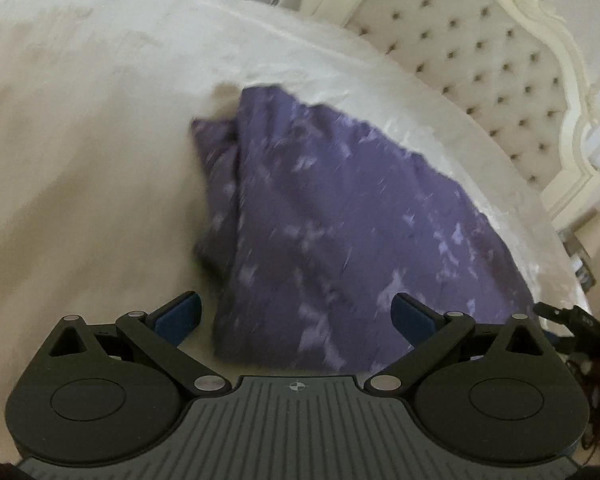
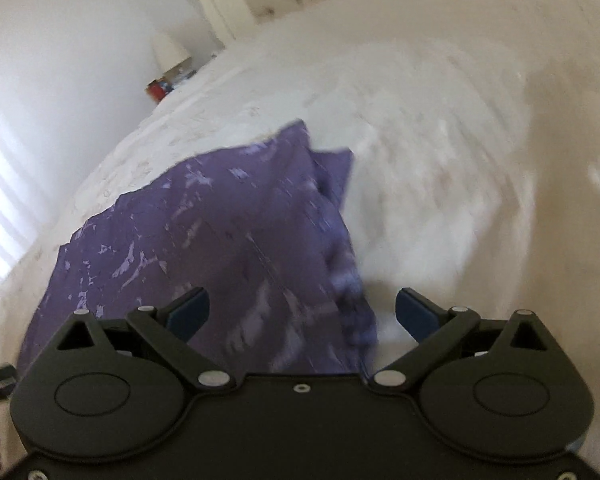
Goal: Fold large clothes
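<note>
Fingers (image 1: 178, 314) on left gripper (image 1: 296, 316) and right gripper (image 2: 302, 314) were spread wide, gripping nothing, both above the near edge of the purple patterned garment (image 1: 340, 216). It lay folded on the white bed (image 1: 80, 140); tufted headboard (image 1: 480, 72) beyond. Both views blurred.

Purple garment (image 1: 340, 220) motion-blurred, pattern unclear
</note>
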